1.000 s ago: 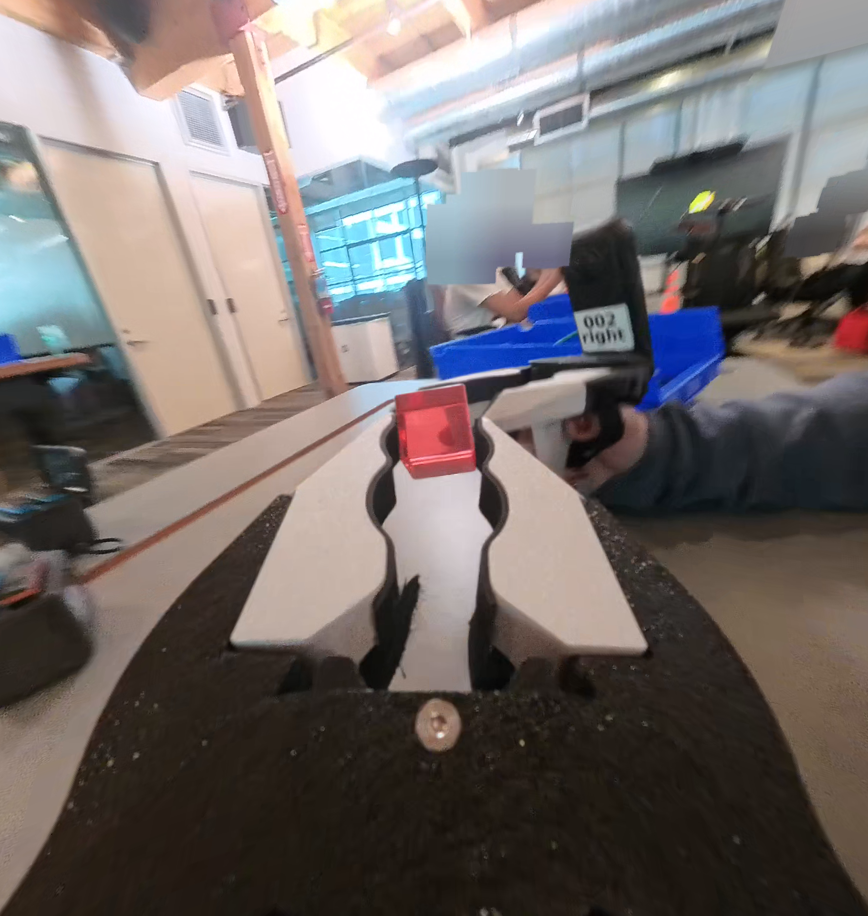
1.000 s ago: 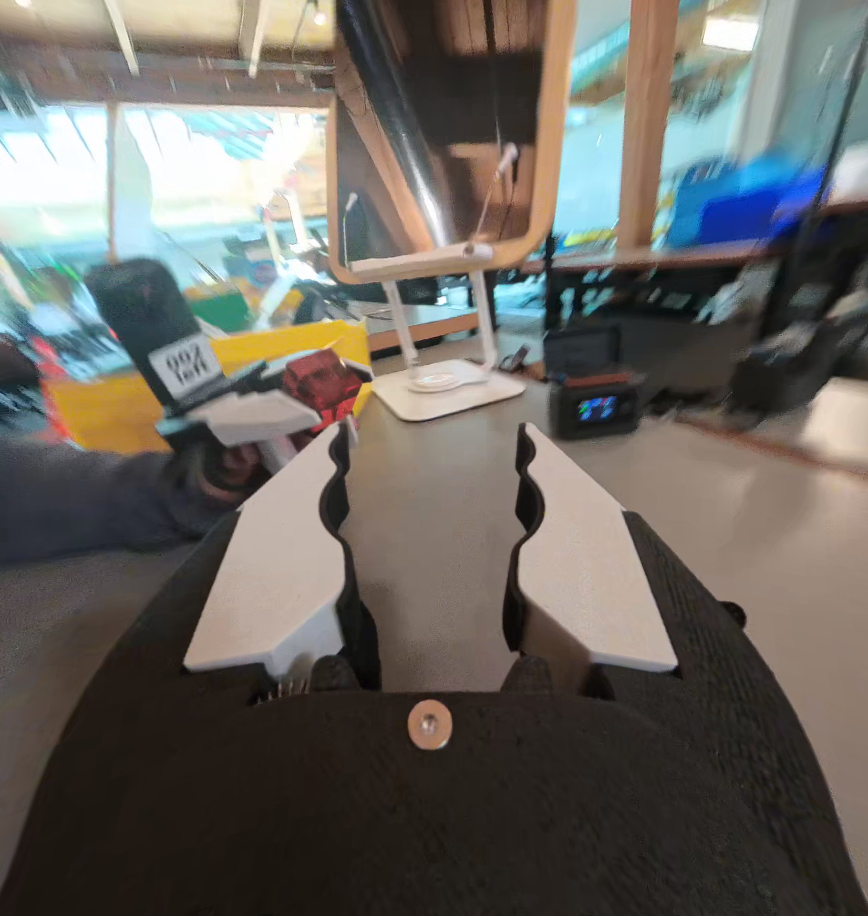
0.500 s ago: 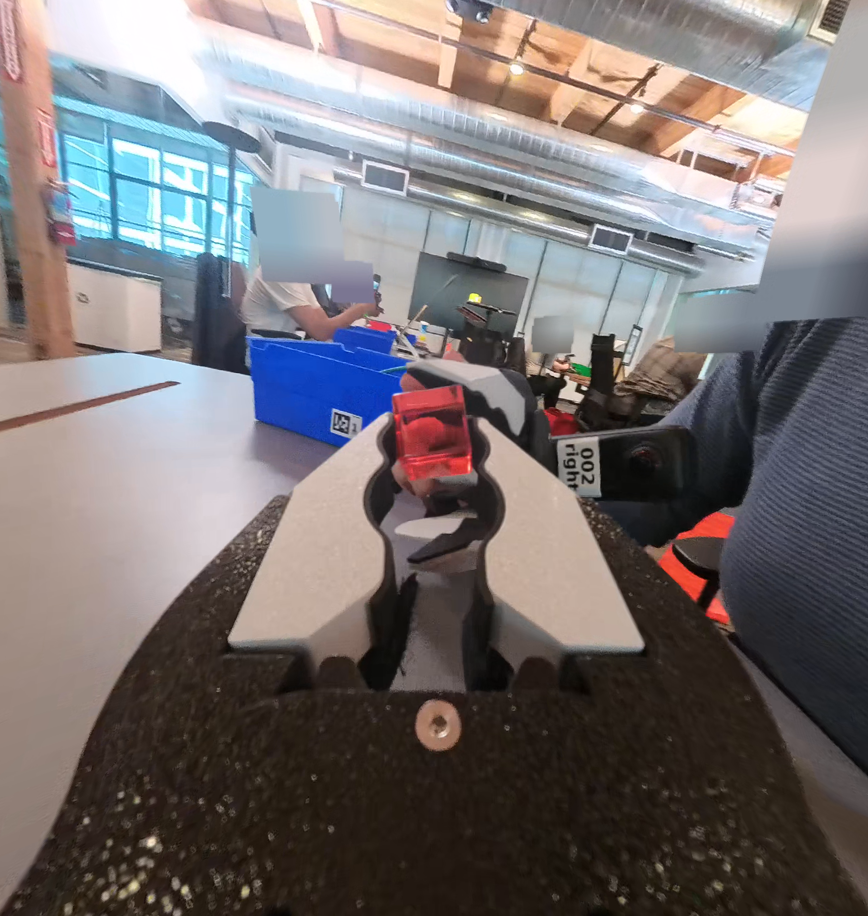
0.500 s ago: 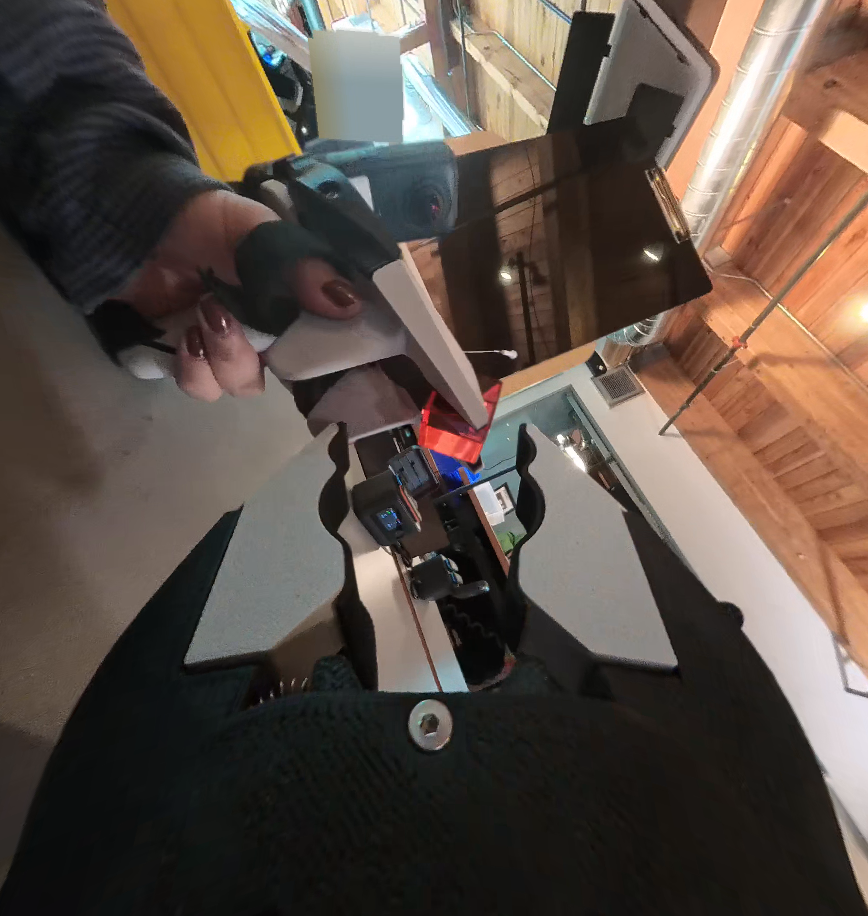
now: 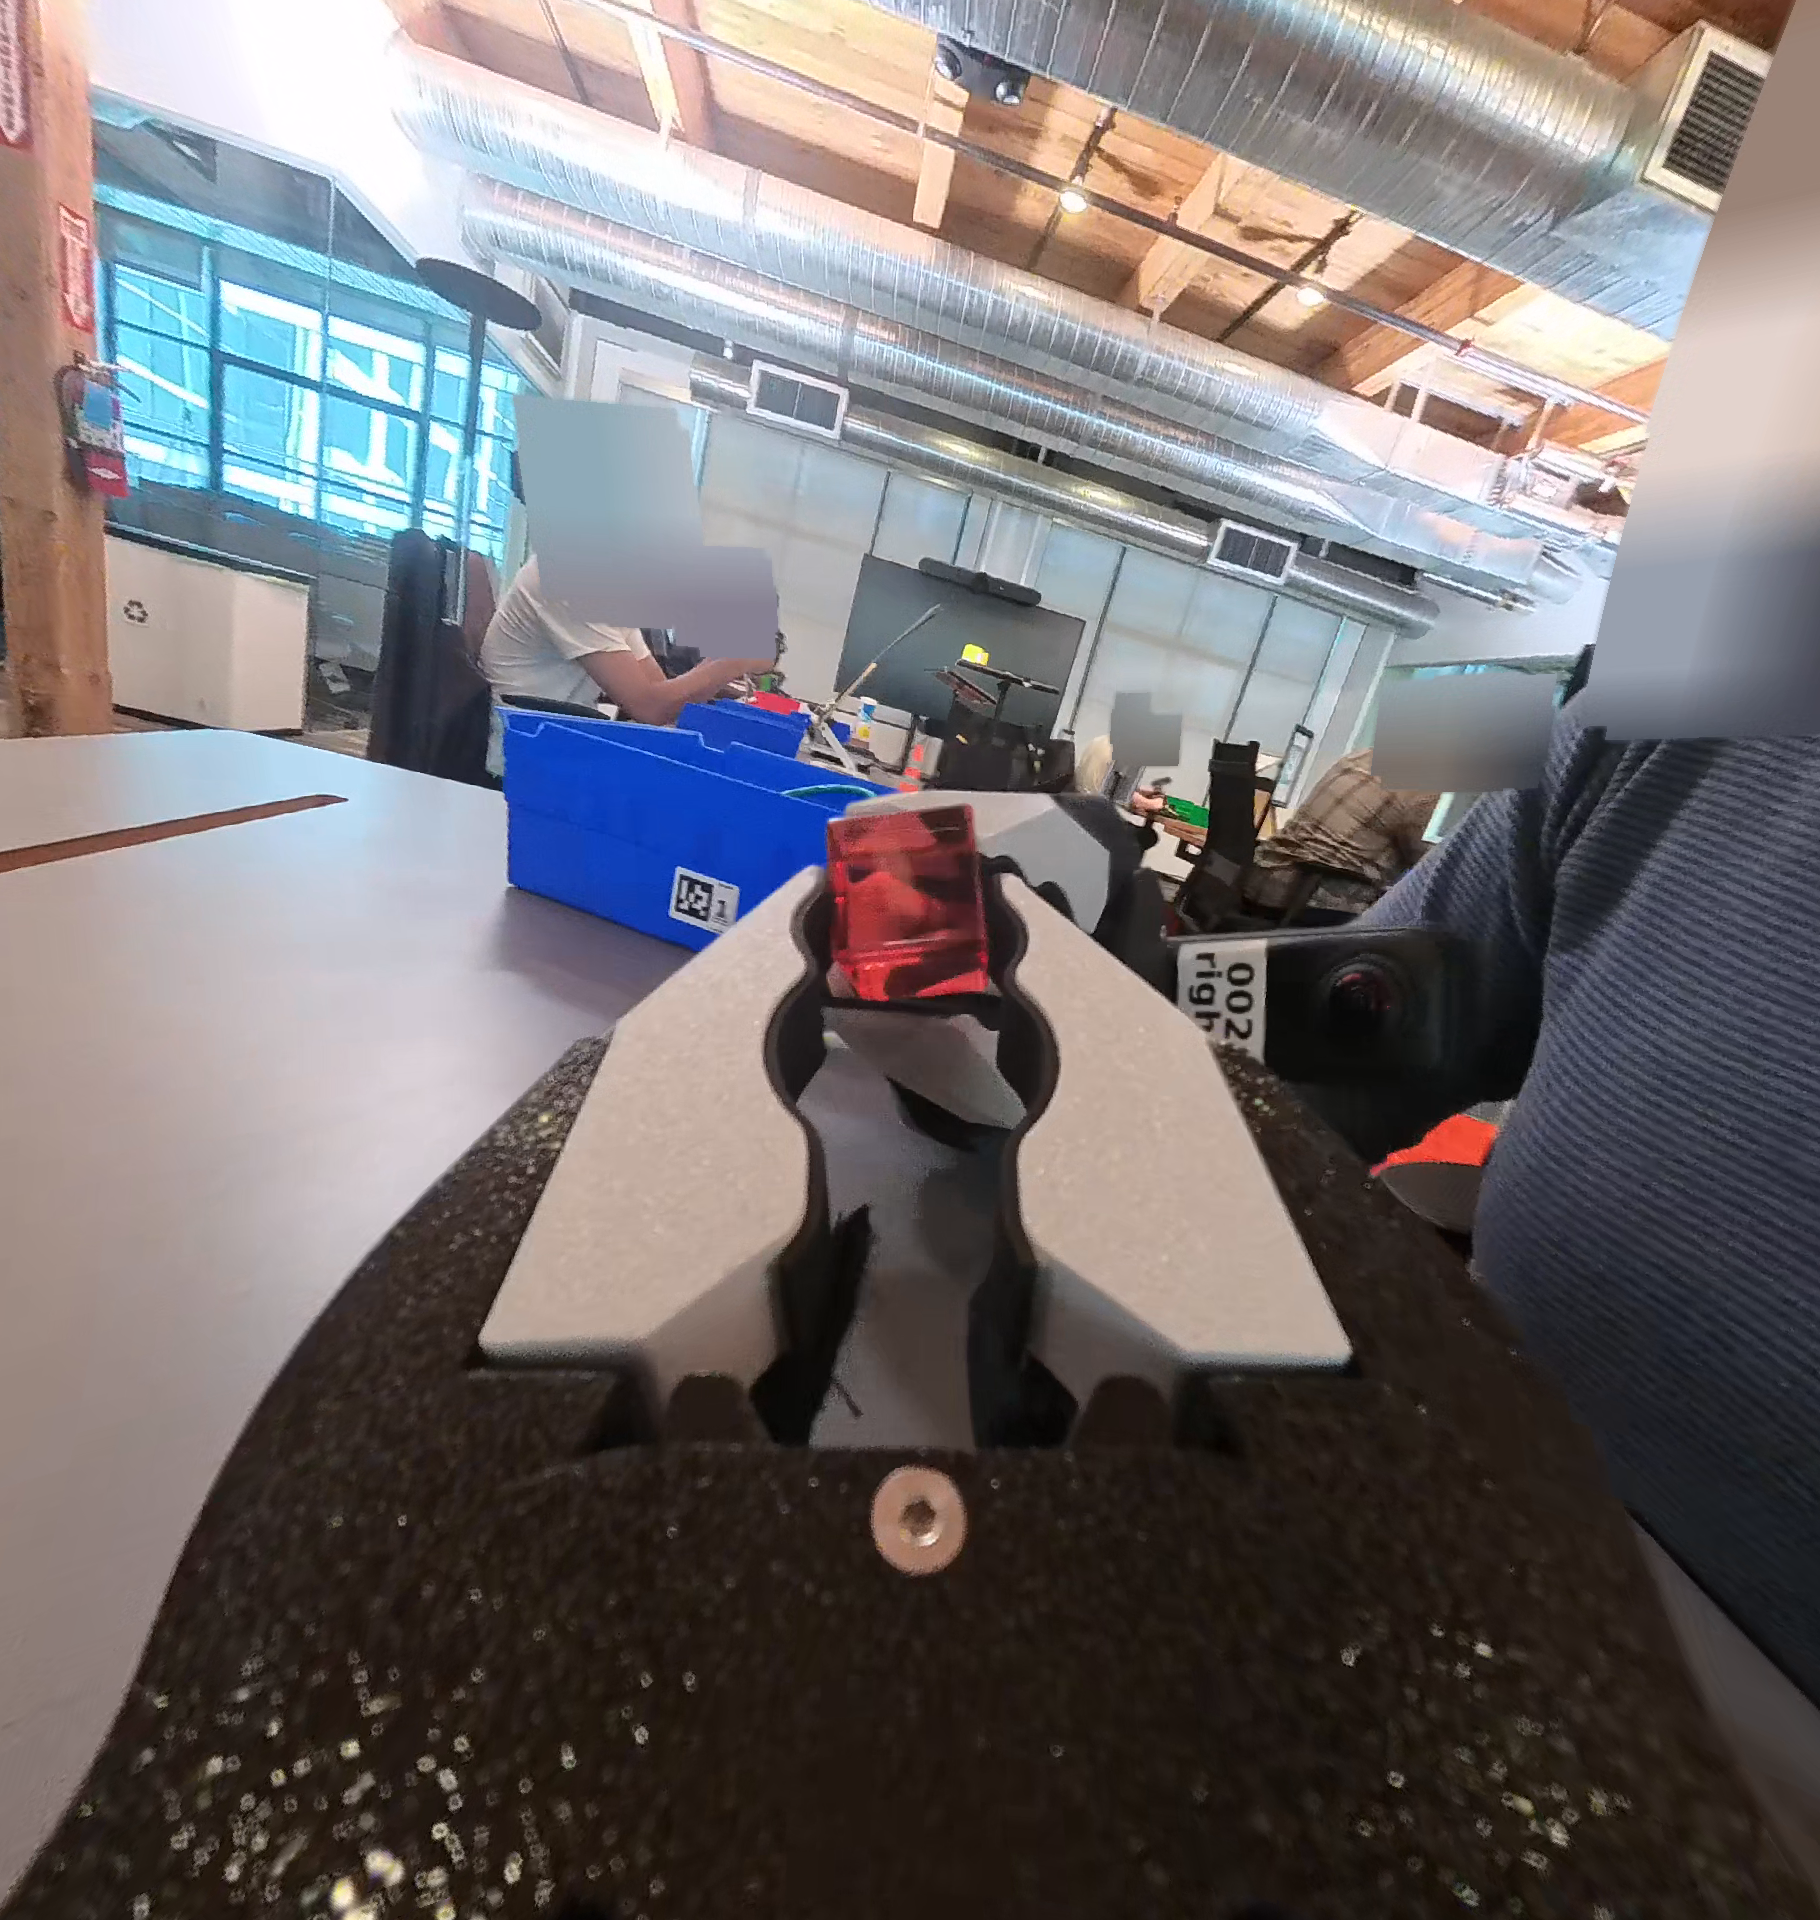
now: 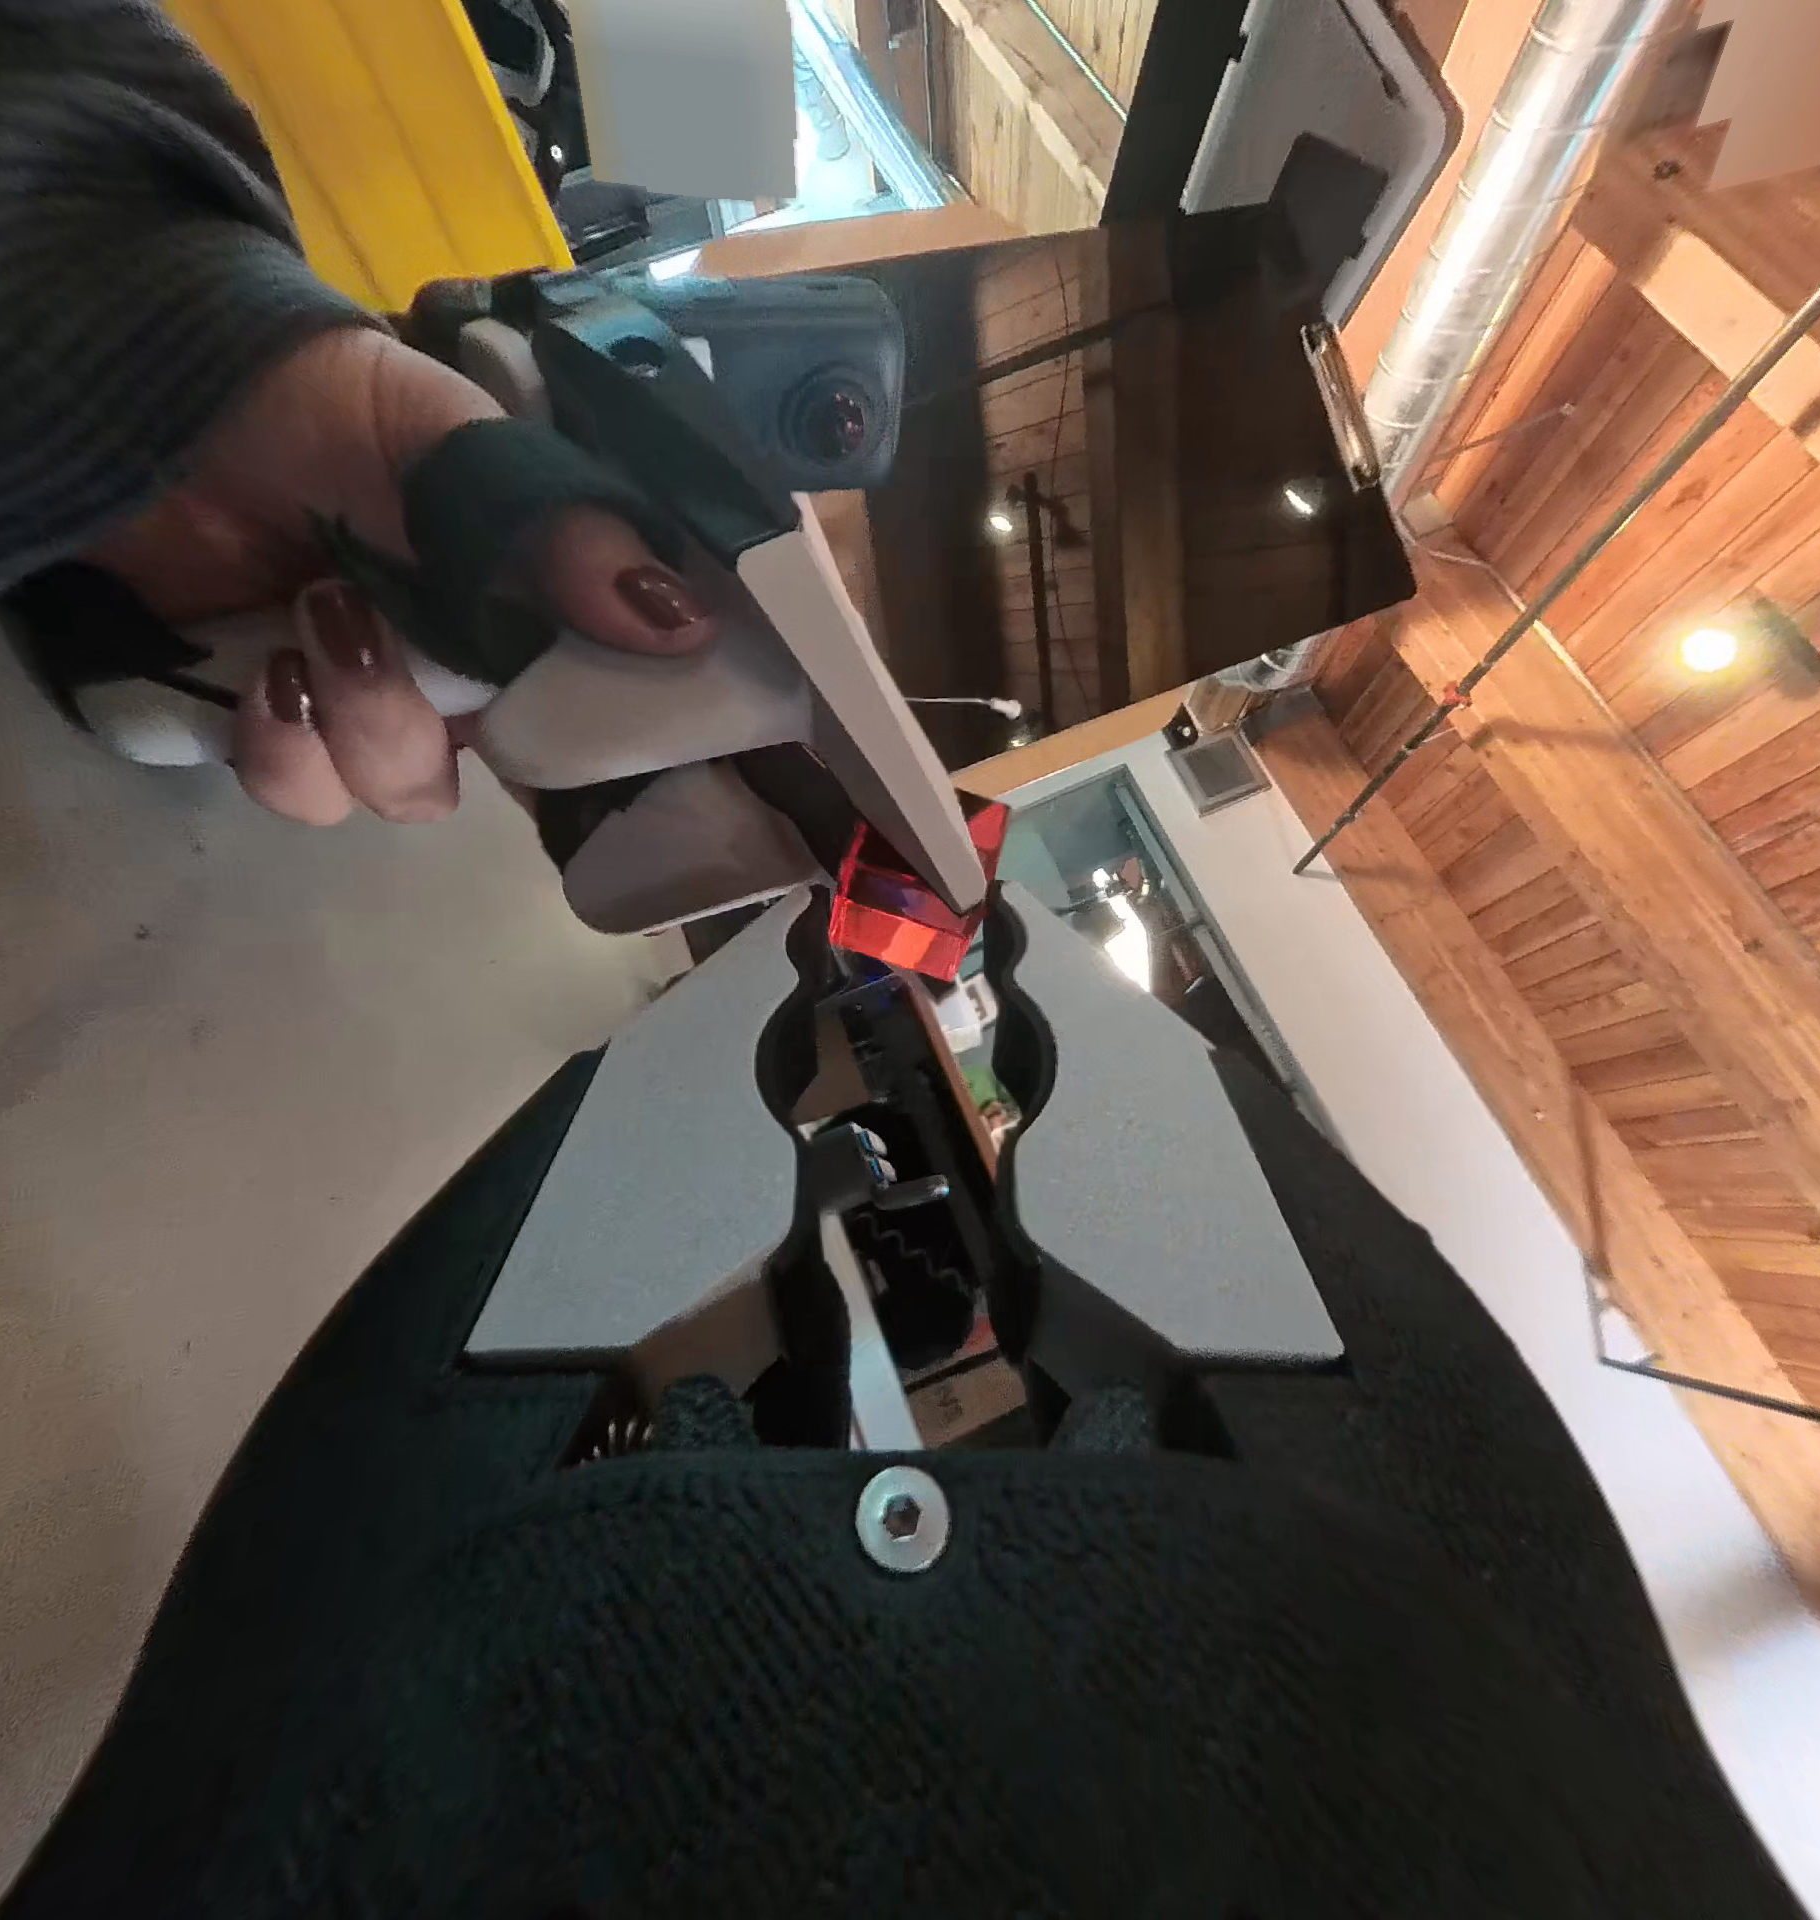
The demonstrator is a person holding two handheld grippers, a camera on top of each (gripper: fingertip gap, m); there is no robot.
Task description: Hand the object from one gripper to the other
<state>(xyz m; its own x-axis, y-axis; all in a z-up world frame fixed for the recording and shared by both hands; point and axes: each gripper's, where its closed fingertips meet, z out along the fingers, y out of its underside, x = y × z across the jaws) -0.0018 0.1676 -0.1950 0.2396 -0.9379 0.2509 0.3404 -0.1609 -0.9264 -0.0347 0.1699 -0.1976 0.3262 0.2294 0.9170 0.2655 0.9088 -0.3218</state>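
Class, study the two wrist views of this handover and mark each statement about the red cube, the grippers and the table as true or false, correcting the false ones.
1. The left gripper is shut on the red cube. True.
2. The red cube rests on the table. False: it is held in the air.
3. The right gripper has its fingertips at either side of the cube. True.
4. A blue bin sits on the table. True.
5. The cube is green. False: it is translucent red.

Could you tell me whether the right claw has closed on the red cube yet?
It looks closed on it: the right claw has a tip at each side of the red cube, which the left claw also grips.
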